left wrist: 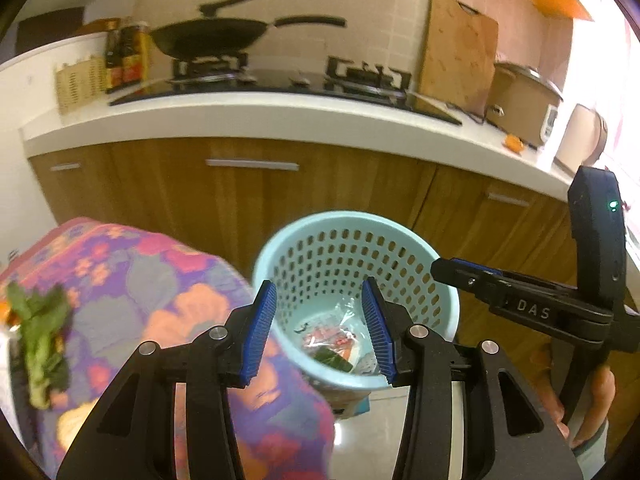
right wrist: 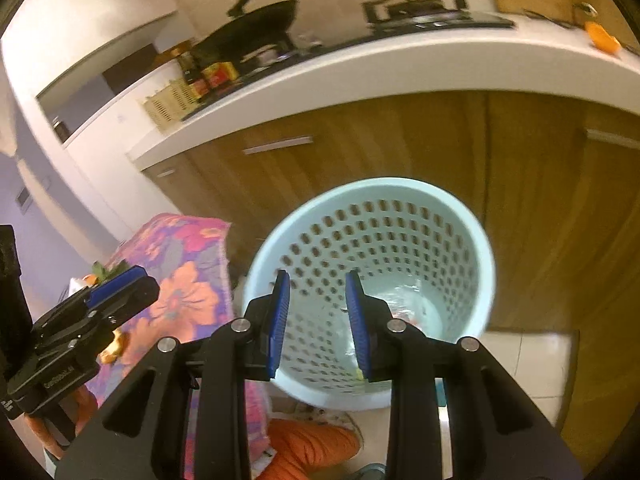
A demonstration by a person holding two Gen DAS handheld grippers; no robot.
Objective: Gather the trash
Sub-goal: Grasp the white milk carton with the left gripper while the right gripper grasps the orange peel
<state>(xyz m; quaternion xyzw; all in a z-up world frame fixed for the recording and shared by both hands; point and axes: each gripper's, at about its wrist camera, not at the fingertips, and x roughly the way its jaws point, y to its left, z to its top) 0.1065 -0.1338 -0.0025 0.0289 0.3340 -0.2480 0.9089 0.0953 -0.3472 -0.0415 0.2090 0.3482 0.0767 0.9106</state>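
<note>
A light blue perforated trash basket (left wrist: 436, 276) stands on the floor before the wooden cabinets; it also shows in the right wrist view (right wrist: 472, 248). Plastic wrappers (left wrist: 332, 340) lie at its bottom. My left gripper (left wrist: 320, 328) is open and empty, held above the basket's near rim. My right gripper (right wrist: 318, 320) is open and empty over the basket mouth; it also shows from the side in the left wrist view (left wrist: 444, 268). A leafy green vegetable scrap (left wrist: 38, 336) lies on the floral cloth (left wrist: 160, 288) at left.
A white counter (left wrist: 280, 116) carries a stove with a black wok (left wrist: 208, 38), sauce bottles (left wrist: 126, 54), a cutting board (left wrist: 456, 52), a rice cooker (left wrist: 520, 104) and an orange scrap (right wrist: 602, 38). An orange peel (right wrist: 116, 346) lies on the floral cloth. Orange fabric (right wrist: 312, 448) lies on the floor.
</note>
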